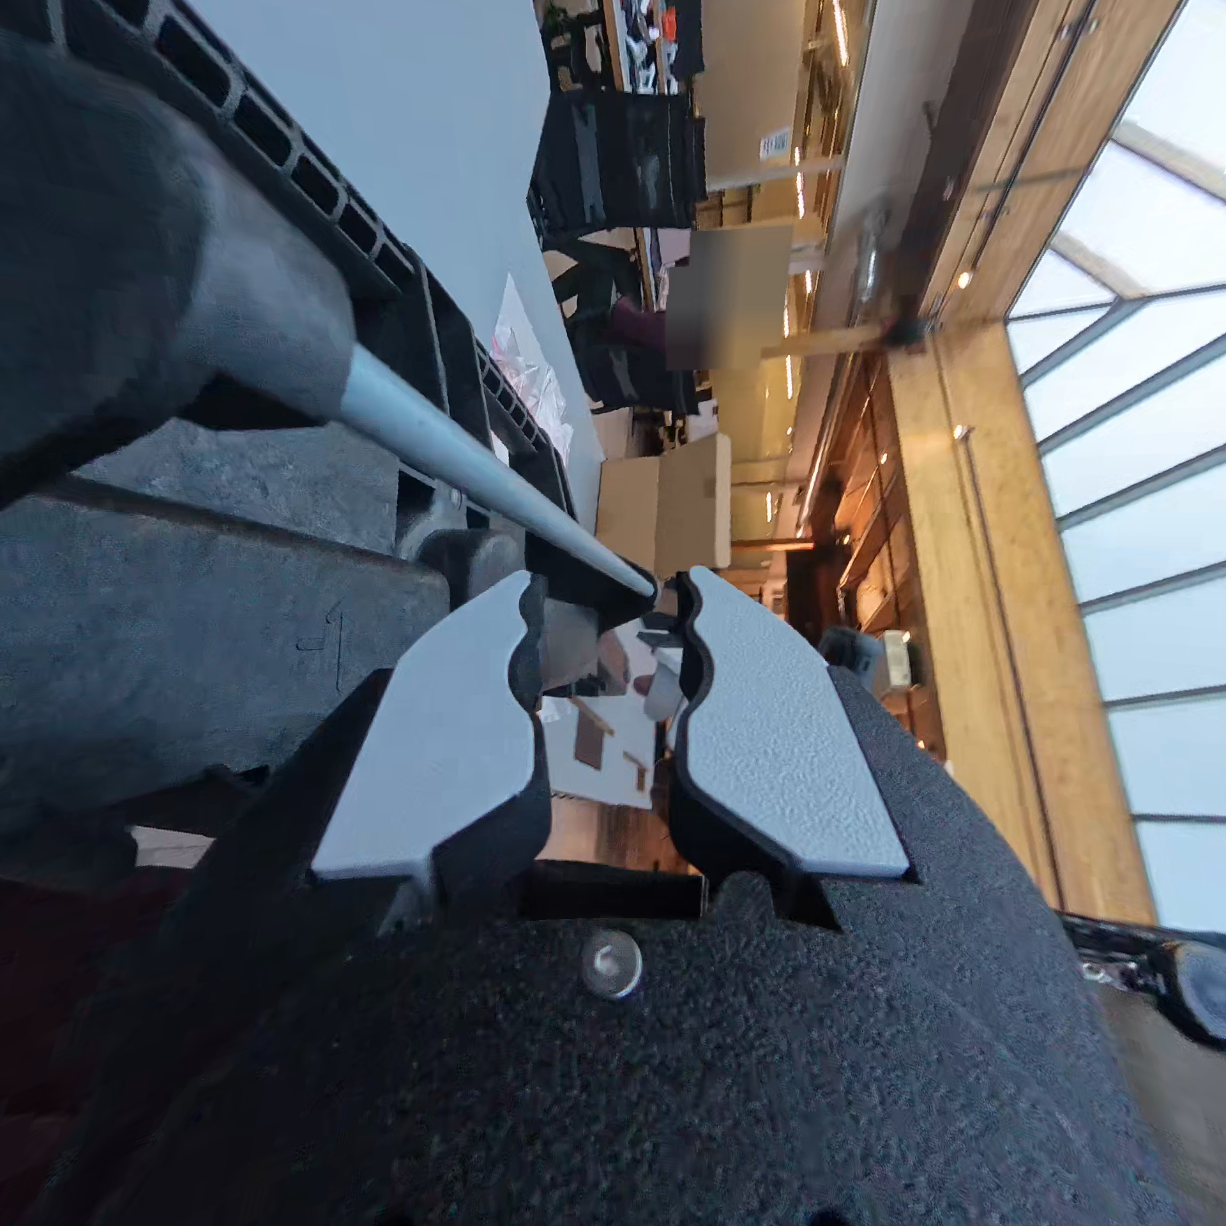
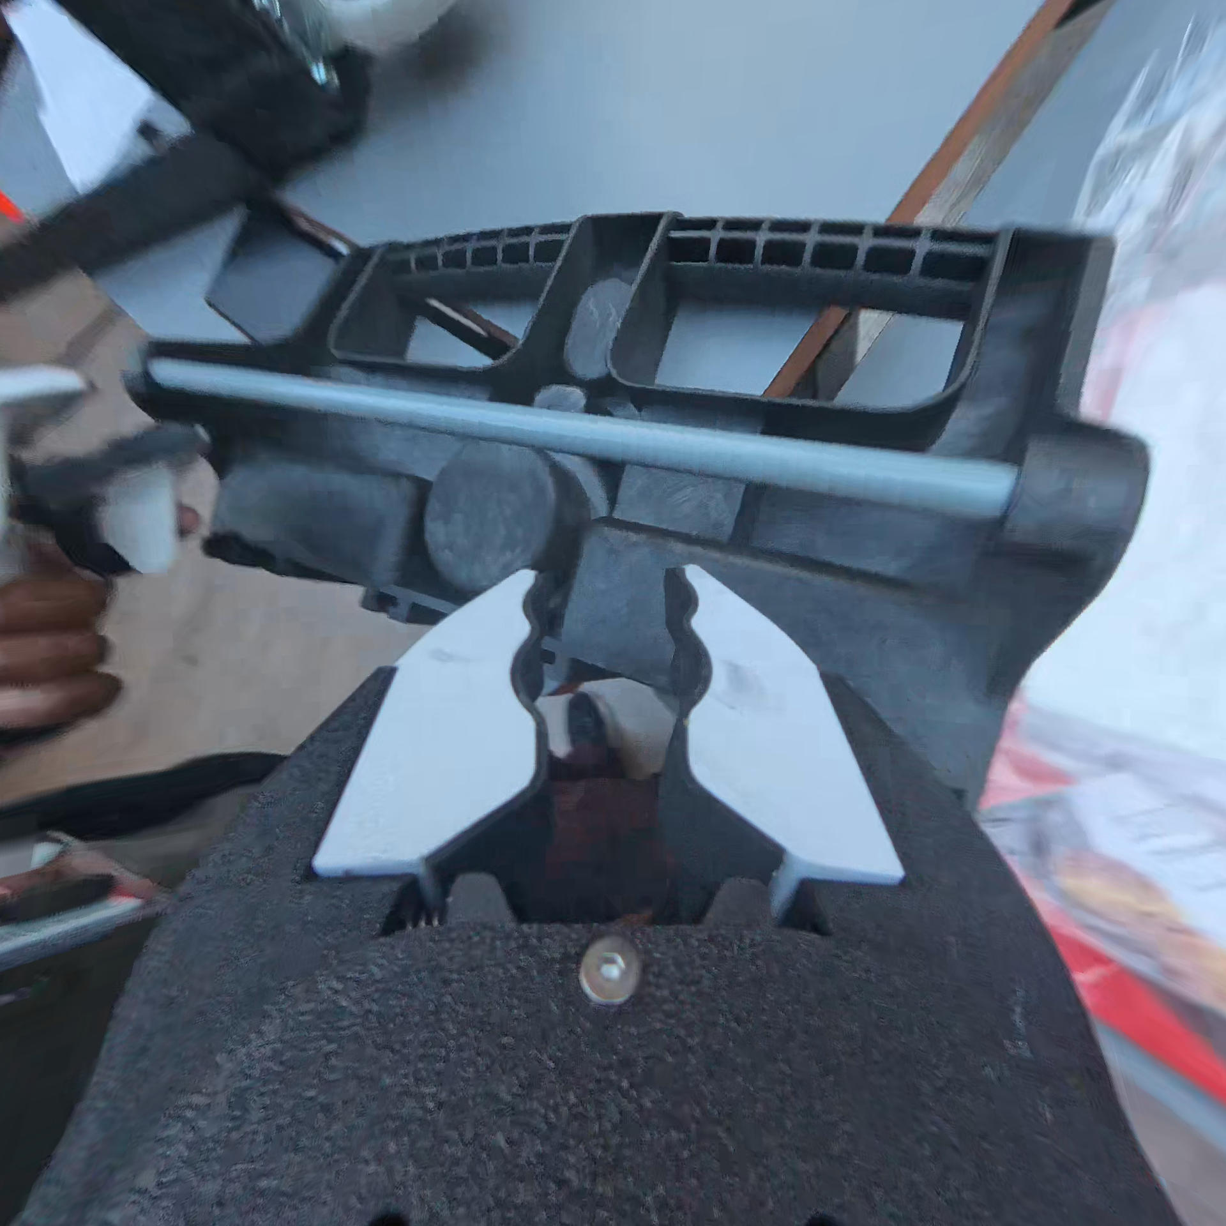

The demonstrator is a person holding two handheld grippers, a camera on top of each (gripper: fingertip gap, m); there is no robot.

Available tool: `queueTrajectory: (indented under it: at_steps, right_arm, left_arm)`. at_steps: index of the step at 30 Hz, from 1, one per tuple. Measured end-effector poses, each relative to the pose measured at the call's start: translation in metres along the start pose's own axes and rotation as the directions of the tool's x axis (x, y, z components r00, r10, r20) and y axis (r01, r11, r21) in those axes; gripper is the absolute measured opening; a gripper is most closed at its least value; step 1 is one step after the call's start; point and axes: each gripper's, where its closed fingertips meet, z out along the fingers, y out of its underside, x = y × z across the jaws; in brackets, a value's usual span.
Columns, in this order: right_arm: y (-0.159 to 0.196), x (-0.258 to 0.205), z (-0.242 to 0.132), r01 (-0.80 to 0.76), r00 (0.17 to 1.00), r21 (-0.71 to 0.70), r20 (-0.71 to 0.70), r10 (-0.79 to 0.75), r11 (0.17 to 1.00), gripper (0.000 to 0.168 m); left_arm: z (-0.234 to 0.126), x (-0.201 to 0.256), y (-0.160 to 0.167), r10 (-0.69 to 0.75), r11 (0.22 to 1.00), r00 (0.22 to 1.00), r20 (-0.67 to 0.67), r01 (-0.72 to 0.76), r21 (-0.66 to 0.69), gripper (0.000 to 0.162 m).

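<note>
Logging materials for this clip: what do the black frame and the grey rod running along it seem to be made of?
The black frame looks like moulded plastic with a matt, slightly grainy finish: ribbed grid cells and rounded open windows suggest moulding. The grey rod looks like smooth metal, possibly painted or coated: straight, even, with a soft sheen. The right claw is shut on a block of the frame.
</note>
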Motion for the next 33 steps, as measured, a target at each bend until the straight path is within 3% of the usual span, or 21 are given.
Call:
queueTrajectory:
  at_steps: [1, 5, 8, 17, 25, 33]
  right_arm:
    - [0.001, 0.0, 0.002, -0.131, 0.991, 0.017, 0.033, 0.131, 0.991, 0.04]
    - [-0.007, 0.007, 0.018, -0.589, 0.799, 0.058, 0.19, 0.571, 0.806, 0.048]
    - [-0.016, 0.014, 0.031, -0.723, 0.682, 0.07, 0.233, 0.694, 0.687, 0.053]
    - [-0.027, 0.012, 0.053, -0.771, 0.612, 0.043, 0.323, 0.722, 0.635, 0.058]
    - [-0.046, 0.016, 0.062, -0.712, 0.671, 0.052, 0.343, 0.657, 0.7, 0.059]
    - [-0.047, 0.023, 0.059, -0.766, 0.626, 0.126, 0.373, 0.685, 0.631, 0.052]
  left_arm:
    - [0.002, -0.005, -0.001, -0.057, 0.998, 0.998, 0.003, 0.057, 0.023, 0.04]
    - [0.009, -0.022, -0.012, -0.206, 0.971, 0.978, 0.019, 0.202, 0.127, 0.041]
    - [0.015, -0.032, -0.02, -0.222, 0.964, 0.973, 0.061, 0.21, 0.166, 0.043]
    - [0.018, -0.026, -0.031, -0.154, 0.959, 0.986, 0.063, 0.134, 0.248, 0.049]
    - [-0.011, -0.032, -0.027, -0.223, 0.918, 0.974, -0.041, 0.224, 0.327, 0.048]
    - [0.005, -0.035, -0.029, -0.202, 0.93, 0.978, 0.043, 0.178, 0.323, 0.044]
